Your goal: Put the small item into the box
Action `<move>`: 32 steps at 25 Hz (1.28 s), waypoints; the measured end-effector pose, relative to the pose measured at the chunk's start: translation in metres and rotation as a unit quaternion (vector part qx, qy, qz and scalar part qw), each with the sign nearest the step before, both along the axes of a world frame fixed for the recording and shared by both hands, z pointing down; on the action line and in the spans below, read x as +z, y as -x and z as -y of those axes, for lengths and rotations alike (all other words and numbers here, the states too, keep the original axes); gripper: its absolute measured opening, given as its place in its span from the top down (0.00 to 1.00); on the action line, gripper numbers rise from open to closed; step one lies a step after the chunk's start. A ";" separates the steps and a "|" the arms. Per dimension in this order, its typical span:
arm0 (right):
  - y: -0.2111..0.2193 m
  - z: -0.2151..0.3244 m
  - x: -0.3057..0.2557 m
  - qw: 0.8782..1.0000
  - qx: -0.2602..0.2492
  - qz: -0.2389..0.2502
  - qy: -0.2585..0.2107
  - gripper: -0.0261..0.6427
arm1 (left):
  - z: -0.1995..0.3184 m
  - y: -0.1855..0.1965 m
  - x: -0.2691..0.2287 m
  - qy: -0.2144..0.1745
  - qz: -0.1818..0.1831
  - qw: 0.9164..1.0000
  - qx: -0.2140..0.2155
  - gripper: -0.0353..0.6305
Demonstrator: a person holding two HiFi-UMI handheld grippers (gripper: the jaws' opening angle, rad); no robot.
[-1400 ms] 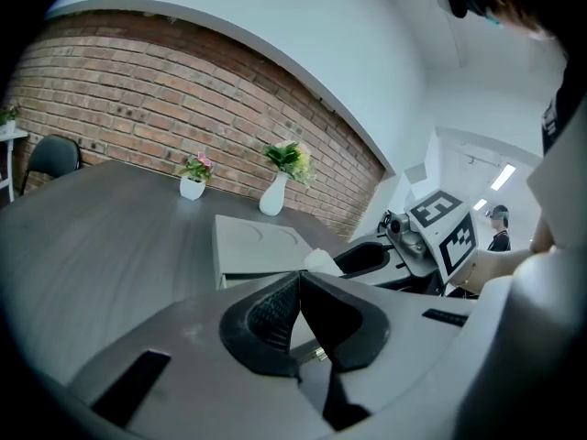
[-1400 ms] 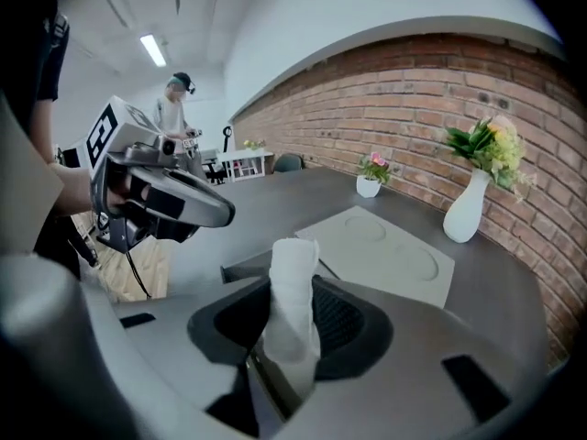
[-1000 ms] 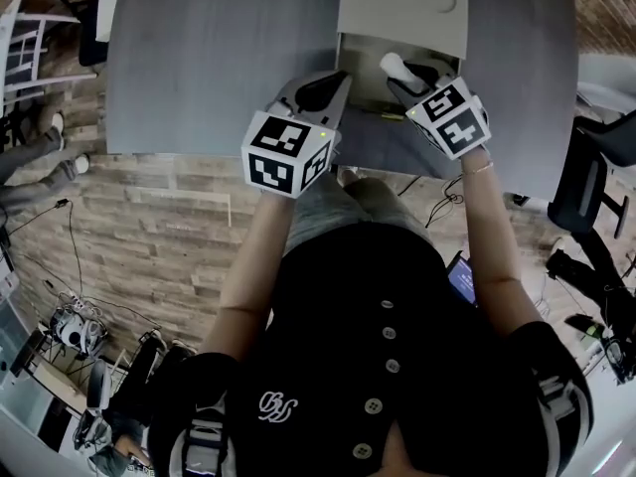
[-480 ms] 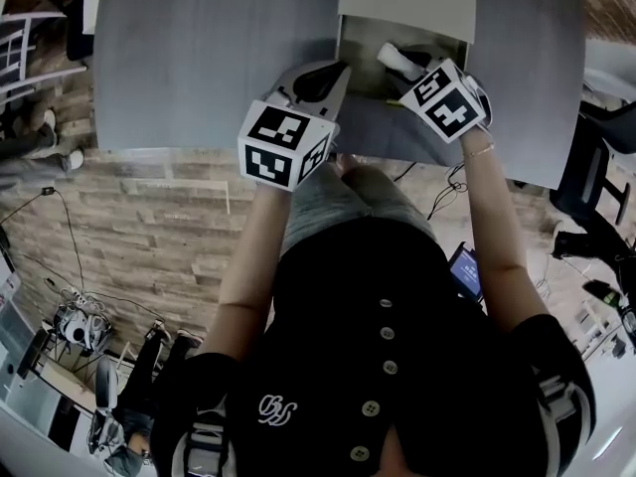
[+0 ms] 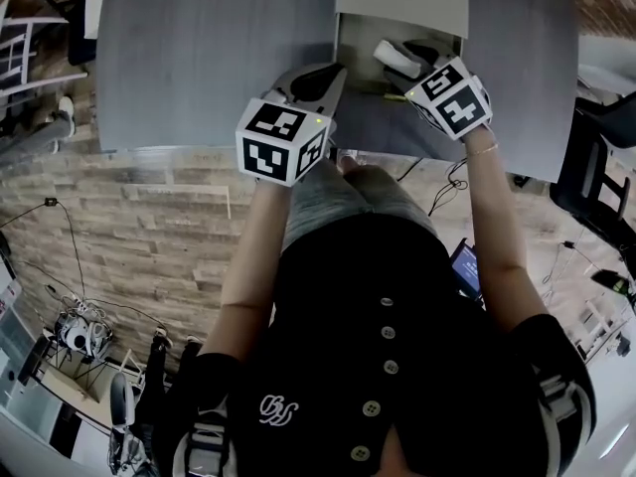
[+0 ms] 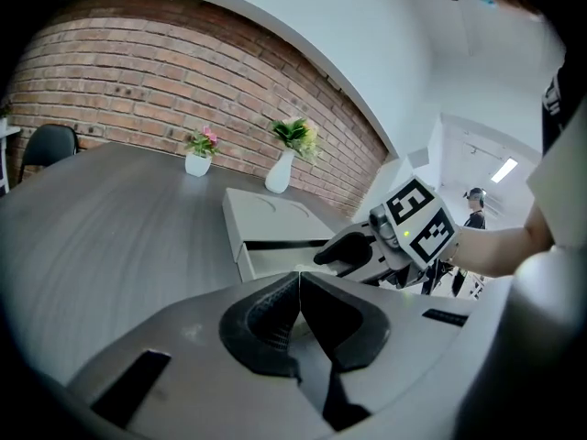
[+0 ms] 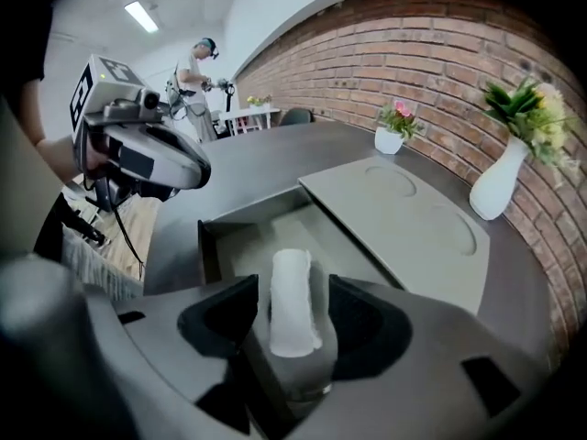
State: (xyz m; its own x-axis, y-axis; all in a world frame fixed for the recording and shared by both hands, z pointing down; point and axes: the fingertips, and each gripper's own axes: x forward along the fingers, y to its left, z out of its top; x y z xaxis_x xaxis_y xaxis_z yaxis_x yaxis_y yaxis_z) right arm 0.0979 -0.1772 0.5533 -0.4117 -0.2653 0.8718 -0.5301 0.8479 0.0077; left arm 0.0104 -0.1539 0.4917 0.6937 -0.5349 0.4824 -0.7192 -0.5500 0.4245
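Hovering over the open box (image 7: 209, 241), the right gripper (image 7: 292, 324) clamps the small item (image 7: 292, 282), a white, soft-looking roll upright between its jaws. The tray walls lie just below it, the grey floor bare. The left gripper (image 6: 299, 291), jaws pressed together on nothing, sits by the box's left edge above the table (image 6: 110, 209)

No legible text anywhere; only an indecipherable curly emblem (image 5: 270, 405) on the black shirt (image 5: 417, 306).
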 end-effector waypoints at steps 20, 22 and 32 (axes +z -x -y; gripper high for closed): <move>0.020 -0.009 -0.166 0.951 0.113 0.245 -0.149 0.75 | 0.012 -0.031 -0.093 -0.111 -0.012 0.992 0.054 0.92; 0.020 -0.010 -0.183 0.939 0.125 0.280 -0.159 0.78 | 0.015 -0.031 -0.102 -0.122 -0.012 0.991 0.057 0.92; 0.019 -0.026 -0.216 0.917 0.134 0.320 -0.198 0.96 | 0.005 -0.044 -0.134 -0.162 -0.037 0.983 0.076 0.92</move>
